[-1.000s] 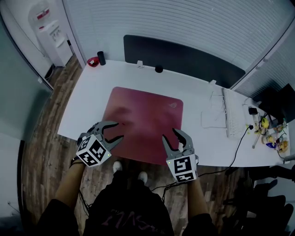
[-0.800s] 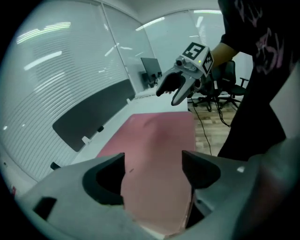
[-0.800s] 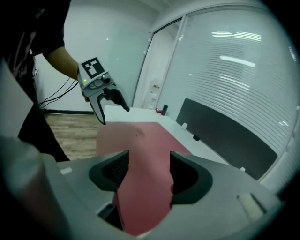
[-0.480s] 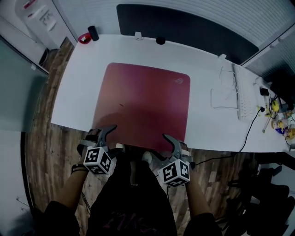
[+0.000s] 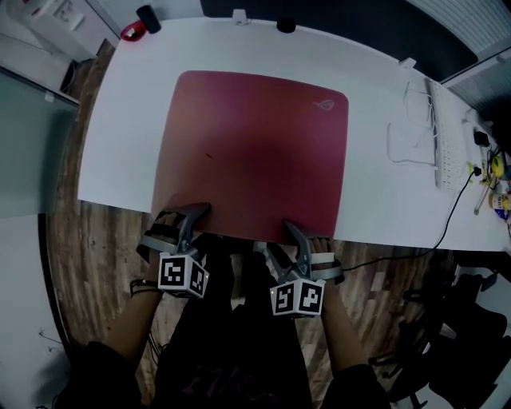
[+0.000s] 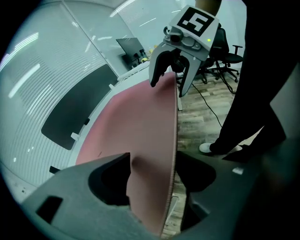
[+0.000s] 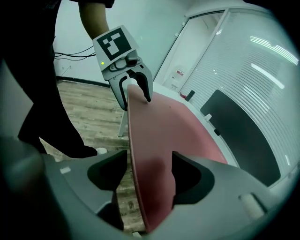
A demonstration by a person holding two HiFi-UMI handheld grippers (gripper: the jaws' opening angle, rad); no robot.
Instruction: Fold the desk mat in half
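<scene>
We are closing the left tool (image 6: 154, 161) on the near edge of the desk mat (image 5: 255, 144), close to its left corner. The edge is running between the two jaws, but a gap is showing beside it, so the pads are not pressing it. We are closing the right tool (image 7: 150, 159) the same way near the right corner, with the mat's edge standing between its jaws and not gripped. Each tool is showing in the other's view, straddling the far end of that same edge.

The red mat is lying spread open and unfolded on the white worktop (image 5: 120, 120). Its near edge is reaching slightly past the worktop's front rim, and a small logo (image 5: 323, 104) is sitting at its far right corner. To the right, well apart from the mat, a white keyboard (image 5: 445, 132) is lying on the worktop, and a black cable (image 5: 435, 232) is hanging over the front rim. At the far left corner a red object (image 5: 132, 31) and a dark cylinder (image 5: 148, 16) are standing just beside each other. The wooden floor (image 5: 88, 264) is showing below us.
</scene>
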